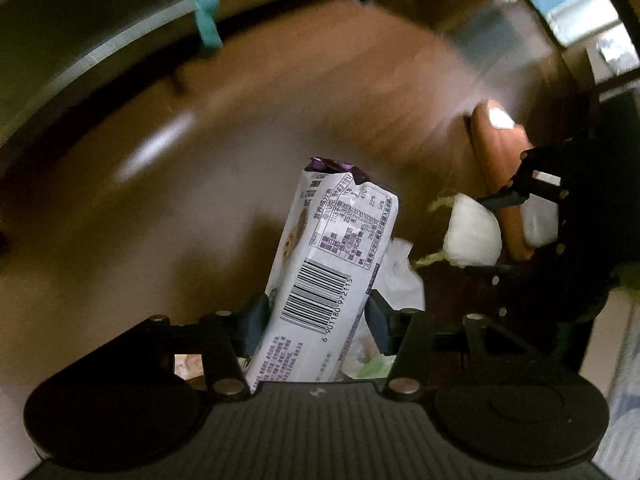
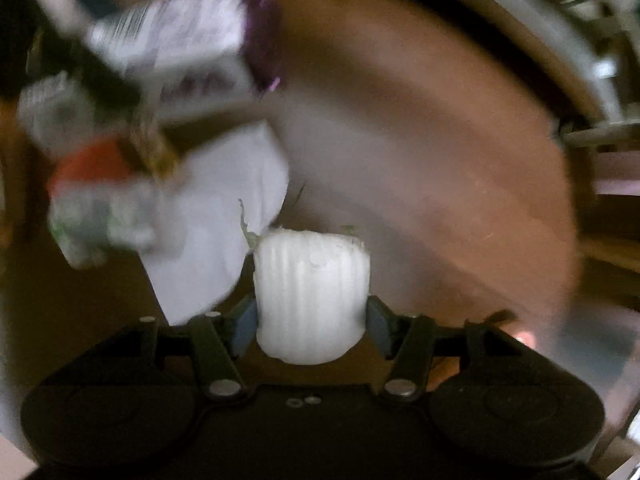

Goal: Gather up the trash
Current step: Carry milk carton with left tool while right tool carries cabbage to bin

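The left gripper (image 1: 316, 320) is clamped on a white wrapper (image 1: 332, 272) that stands tilted above the brown table (image 1: 200, 184); a tissue (image 1: 400, 268) lies just behind it; the right gripper (image 2: 311, 320) pinches a white cabbage stalk (image 2: 312, 296), tissue beside it

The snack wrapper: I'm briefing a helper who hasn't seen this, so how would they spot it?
Above the brown table, find the left gripper. Clamped upright between its fingers is the snack wrapper. Unlike the plain white vegetable stub beside it, it carries a barcode, printed text and a purple crimped top.
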Tool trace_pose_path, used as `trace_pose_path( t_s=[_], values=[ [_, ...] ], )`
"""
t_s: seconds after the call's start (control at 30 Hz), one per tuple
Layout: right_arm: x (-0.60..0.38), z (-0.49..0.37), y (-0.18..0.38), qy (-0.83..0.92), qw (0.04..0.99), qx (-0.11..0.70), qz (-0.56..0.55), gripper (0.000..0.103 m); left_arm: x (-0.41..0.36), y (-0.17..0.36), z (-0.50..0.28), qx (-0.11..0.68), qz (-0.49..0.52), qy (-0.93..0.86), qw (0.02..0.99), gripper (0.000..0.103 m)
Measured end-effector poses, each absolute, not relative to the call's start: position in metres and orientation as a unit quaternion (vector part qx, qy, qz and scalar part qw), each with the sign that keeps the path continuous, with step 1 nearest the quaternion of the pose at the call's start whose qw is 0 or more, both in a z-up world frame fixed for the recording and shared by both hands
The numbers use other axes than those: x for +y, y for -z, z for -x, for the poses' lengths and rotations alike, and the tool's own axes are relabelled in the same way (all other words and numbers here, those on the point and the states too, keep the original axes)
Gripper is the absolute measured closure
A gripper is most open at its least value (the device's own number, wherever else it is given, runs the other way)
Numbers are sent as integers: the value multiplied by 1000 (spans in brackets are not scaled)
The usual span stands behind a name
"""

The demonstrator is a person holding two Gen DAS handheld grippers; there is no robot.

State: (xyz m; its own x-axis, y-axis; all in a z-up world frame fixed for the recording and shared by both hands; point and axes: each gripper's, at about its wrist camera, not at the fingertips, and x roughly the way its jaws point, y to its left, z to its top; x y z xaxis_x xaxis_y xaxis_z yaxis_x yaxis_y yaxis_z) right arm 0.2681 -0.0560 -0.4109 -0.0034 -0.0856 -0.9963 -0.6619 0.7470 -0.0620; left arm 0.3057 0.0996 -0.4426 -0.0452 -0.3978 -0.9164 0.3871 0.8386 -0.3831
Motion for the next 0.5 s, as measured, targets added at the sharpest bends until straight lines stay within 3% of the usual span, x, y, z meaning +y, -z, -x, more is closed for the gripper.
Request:
trace_pose_path(
  t_s=[0.5],
  values=[
    [-93, -288, 169, -202, 810, 535, 133, 47, 121, 245, -282, 577, 57, 203, 789, 52]
  ],
)
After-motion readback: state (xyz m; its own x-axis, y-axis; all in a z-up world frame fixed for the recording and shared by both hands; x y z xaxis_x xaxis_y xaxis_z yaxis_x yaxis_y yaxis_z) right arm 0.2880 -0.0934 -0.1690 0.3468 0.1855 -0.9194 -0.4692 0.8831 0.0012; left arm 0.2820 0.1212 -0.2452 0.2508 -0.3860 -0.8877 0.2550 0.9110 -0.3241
